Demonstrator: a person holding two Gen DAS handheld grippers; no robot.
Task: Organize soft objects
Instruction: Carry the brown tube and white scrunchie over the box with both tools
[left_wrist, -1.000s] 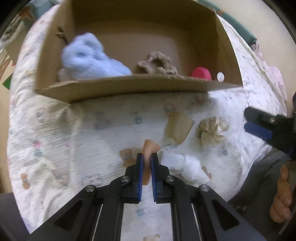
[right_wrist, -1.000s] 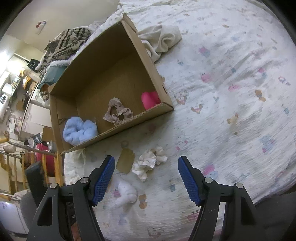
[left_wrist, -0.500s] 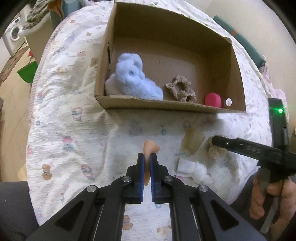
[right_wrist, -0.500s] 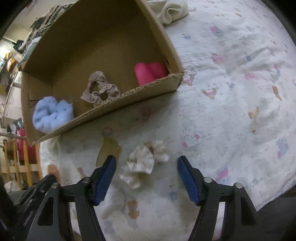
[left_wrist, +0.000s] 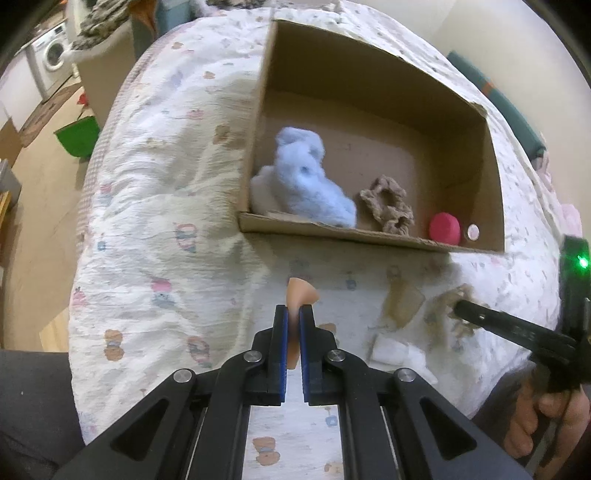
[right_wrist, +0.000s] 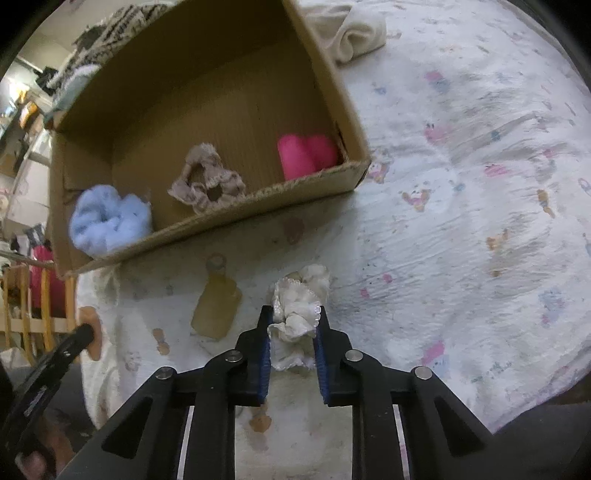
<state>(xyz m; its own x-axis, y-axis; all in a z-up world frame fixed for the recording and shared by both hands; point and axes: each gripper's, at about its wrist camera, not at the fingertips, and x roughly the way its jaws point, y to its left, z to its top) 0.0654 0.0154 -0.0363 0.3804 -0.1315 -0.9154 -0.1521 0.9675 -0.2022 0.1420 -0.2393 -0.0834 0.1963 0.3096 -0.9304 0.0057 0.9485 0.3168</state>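
My left gripper (left_wrist: 293, 314) is shut on a small peach sponge (left_wrist: 300, 293) and holds it above the bed, short of the cardboard box (left_wrist: 332, 236). My right gripper (right_wrist: 294, 314) is shut on a cream scrunchie (right_wrist: 295, 310) that lies on the bedsheet in front of the box (right_wrist: 258, 195). In the box lie a blue fluffy scrunchie (left_wrist: 310, 177) (right_wrist: 110, 218), a beige lace scrunchie (left_wrist: 388, 208) (right_wrist: 207, 181) and a pink soft object (left_wrist: 445, 227) (right_wrist: 306, 153). The right gripper also shows in the left wrist view, at the right (left_wrist: 465, 306).
A tan flat piece (right_wrist: 216, 308) (left_wrist: 404, 302) and a white soft object (left_wrist: 395, 350) lie on the patterned bedsheet (right_wrist: 461, 221) near the grippers. A cream cloth (right_wrist: 354, 29) lies beyond the box. The bed's left edge drops to the floor, with a green bin (left_wrist: 79, 134).
My right gripper has moved forward and closed on the cream scrunchie. My left gripper has risen and pulled back from the box, still holding the peach sponge.
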